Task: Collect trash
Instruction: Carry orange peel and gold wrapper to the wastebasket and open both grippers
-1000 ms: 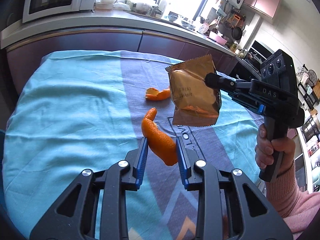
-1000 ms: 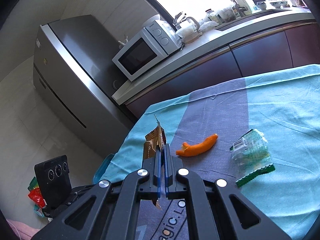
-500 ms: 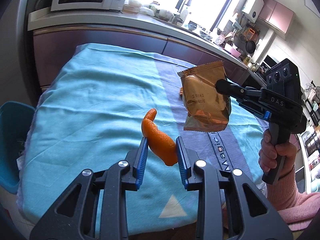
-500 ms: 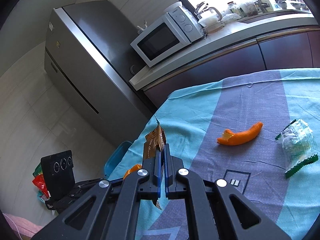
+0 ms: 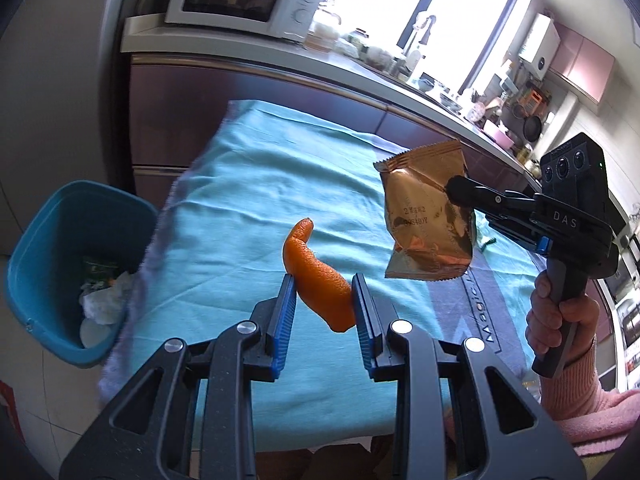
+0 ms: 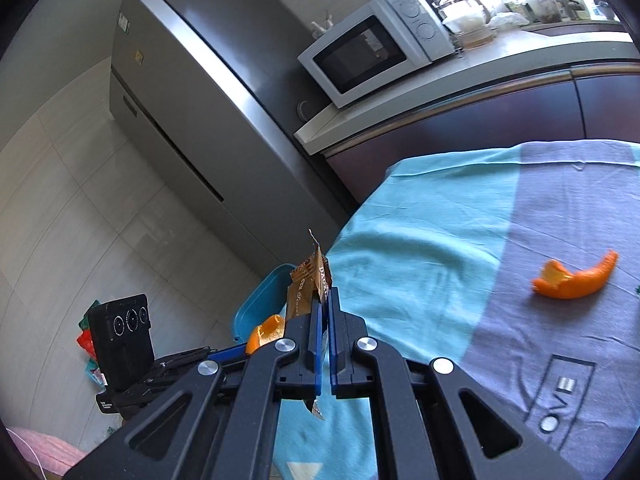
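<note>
Left gripper [image 5: 324, 300] clamped on curled, pebbled orange peel [image 5: 318, 280]; right gripper [image 6: 325, 322] pinching crinkled foil wrapper [image 5: 428, 216], both right of blue plastic bin [image 5: 48, 240].

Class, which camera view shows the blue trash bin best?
The left wrist view: the blue trash bin shows its open top and the trash inside. The right wrist view catches only a sliver of its rim behind the wrapper.

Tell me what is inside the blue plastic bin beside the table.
The blue plastic bin holds crumpled white paper, a green wrapper and a white disc. Anything beneath them is hidden.
</note>
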Motion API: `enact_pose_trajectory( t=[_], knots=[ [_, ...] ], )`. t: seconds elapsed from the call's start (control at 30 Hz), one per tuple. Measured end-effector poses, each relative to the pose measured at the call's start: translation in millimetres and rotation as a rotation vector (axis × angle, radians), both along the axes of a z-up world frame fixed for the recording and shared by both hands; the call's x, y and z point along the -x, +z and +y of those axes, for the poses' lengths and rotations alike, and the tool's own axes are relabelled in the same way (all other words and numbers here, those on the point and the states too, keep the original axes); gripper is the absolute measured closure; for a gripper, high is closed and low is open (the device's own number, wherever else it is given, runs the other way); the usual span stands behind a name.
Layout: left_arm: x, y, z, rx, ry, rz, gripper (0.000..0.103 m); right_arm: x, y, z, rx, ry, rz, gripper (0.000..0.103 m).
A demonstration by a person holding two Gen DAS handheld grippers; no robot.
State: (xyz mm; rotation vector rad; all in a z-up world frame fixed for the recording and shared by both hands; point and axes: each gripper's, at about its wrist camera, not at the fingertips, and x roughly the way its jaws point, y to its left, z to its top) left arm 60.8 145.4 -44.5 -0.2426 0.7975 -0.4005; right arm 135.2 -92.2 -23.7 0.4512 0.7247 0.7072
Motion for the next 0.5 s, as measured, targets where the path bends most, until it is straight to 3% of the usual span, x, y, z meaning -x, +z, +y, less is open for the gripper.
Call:
enact_pose_trajectory(
  t=[0.5],
  knots=[
    [9.3,3.3,104.2,-0.010,0.242,-0.007,0.074,-24.9,9.1,81.1,0.024,0.161,-0.005,0.101]
  ],
)
